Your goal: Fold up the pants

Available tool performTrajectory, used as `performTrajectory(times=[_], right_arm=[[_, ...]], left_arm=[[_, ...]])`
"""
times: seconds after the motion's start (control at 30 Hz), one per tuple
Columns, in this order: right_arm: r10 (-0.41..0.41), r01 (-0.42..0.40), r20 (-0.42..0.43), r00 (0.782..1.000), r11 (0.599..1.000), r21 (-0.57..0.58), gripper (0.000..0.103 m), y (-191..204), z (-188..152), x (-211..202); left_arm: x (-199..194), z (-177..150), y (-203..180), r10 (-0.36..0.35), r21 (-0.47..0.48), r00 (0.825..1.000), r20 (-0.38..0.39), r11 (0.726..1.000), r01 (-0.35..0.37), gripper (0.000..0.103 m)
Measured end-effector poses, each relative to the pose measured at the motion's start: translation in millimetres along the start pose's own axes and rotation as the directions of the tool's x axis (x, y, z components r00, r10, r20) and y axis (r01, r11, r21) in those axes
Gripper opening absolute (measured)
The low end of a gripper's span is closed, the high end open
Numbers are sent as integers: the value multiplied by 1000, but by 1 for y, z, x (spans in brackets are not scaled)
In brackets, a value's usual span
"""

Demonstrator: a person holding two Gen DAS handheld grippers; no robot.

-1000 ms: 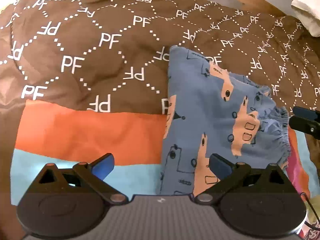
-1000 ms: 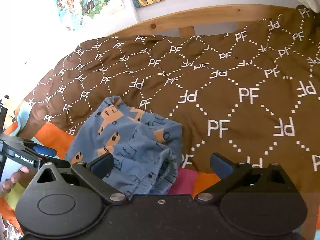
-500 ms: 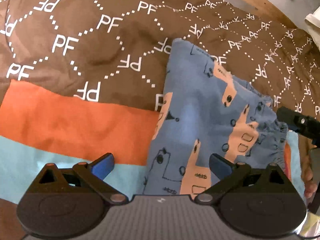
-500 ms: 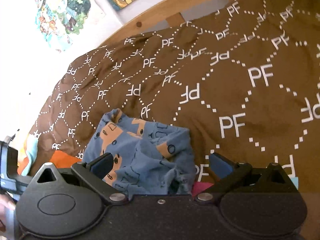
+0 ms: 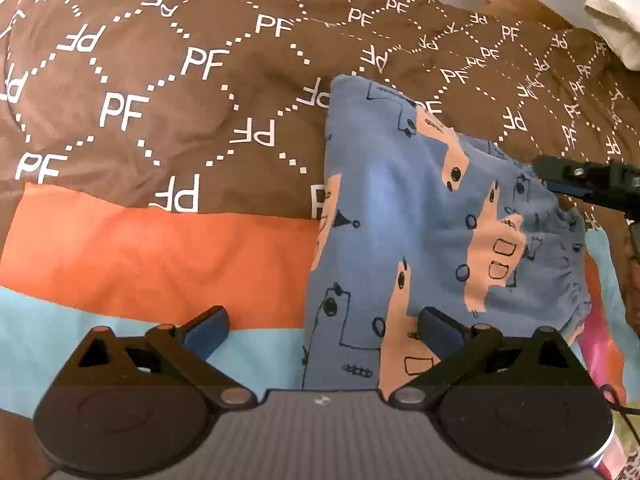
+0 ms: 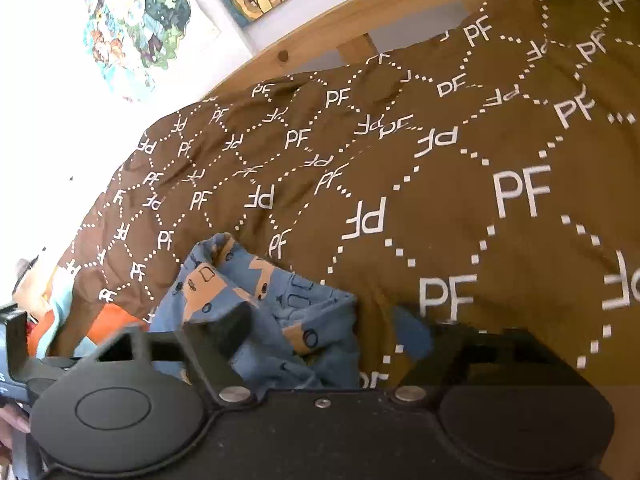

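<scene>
The folded blue pants (image 5: 420, 220) with orange vehicle prints lie on the bed, gathered waistband to the right. My left gripper (image 5: 324, 328) is open at their near edge: its right finger is above the cloth and its left finger above the striped blanket. My right gripper (image 5: 580, 180) reaches in from the right at the far waistband corner. In the right wrist view the pants (image 6: 280, 312) bunch up between the right gripper's (image 6: 322, 330) jaws, which are closing. One finger lies over the cloth and the other over the brown cover beside it, with no pinch seen.
A brown cover (image 5: 200, 100) with white PF lettering spreads behind the pants. An orange and light-blue striped blanket (image 5: 140, 256) lies in front. A wooden bed frame (image 6: 340, 28) and wall pictures (image 6: 136, 28) are beyond. A white cloth (image 5: 616, 20) sits at the far right.
The right gripper has moved in over the waistband corner, rolled to one side, and its jaws have narrowed. The left gripper has stayed open and hardly moved.
</scene>
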State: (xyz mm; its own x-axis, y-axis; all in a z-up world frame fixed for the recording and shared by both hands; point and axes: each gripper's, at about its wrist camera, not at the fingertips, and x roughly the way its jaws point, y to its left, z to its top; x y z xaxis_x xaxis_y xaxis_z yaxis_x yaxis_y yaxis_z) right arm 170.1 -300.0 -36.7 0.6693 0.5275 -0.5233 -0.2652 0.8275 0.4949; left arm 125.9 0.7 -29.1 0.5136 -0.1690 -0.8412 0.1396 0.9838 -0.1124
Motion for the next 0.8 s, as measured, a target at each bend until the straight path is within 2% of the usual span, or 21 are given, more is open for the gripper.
performTrajectory(times=[0.03, 0.07, 0.13, 0.2, 0.27, 0.37, 0.43, 0.5, 0.57, 0.67, 0.8], right_arm=[[-7, 7, -7, 1000, 1000, -3, 52, -1, 1, 2], [-5, 5, -14, 1000, 1000, -2, 44, -3, 2, 3], [22, -22, -26, 999, 1000, 11, 40, -7, 2, 5], [80, -79, -35, 996, 996, 28, 41, -10, 2, 3], [117, -115, -45, 992, 992, 47, 51, -12, 2, 1], [86, -84, -75, 993, 996, 22, 53, -11, 1, 4], [83, -81, -92, 992, 996, 23, 53, -13, 1, 7], [82, -79, -82, 993, 996, 41, 46, -15, 1, 7], [74, -71, -81, 994, 997, 44, 21, -16, 0, 8], [70, -67, -63, 996, 996, 56, 12, -17, 0, 6], [87, -85, -8, 996, 989, 124, 9, -18, 3, -1]], left_arm=[[0, 0, 0, -2, -2, 1000, -3, 1000, 2, 103], [-1, 0, 1, -5, 0, 1000, -4, 1000, 5, 103], [-2, 0, 1, -13, 6, 1000, -5, 1000, 13, 103], [-4, -1, 2, -30, 5, 1000, 0, 1000, 30, 103], [-7, -2, 4, -68, 0, 998, 7, 998, 68, 103], [-9, -4, 6, -123, -4, 992, 23, 992, 123, 103], [-8, -5, 7, -130, -2, 991, 22, 992, 130, 102], [-6, -5, 7, -123, 3, 992, 19, 992, 123, 97], [-6, -6, 7, -114, 19, 993, 25, 993, 113, 88], [-7, -7, 7, -99, 46, 995, 31, 994, 97, 78], [-9, -5, 10, -118, 36, 992, 32, 993, 117, 69]])
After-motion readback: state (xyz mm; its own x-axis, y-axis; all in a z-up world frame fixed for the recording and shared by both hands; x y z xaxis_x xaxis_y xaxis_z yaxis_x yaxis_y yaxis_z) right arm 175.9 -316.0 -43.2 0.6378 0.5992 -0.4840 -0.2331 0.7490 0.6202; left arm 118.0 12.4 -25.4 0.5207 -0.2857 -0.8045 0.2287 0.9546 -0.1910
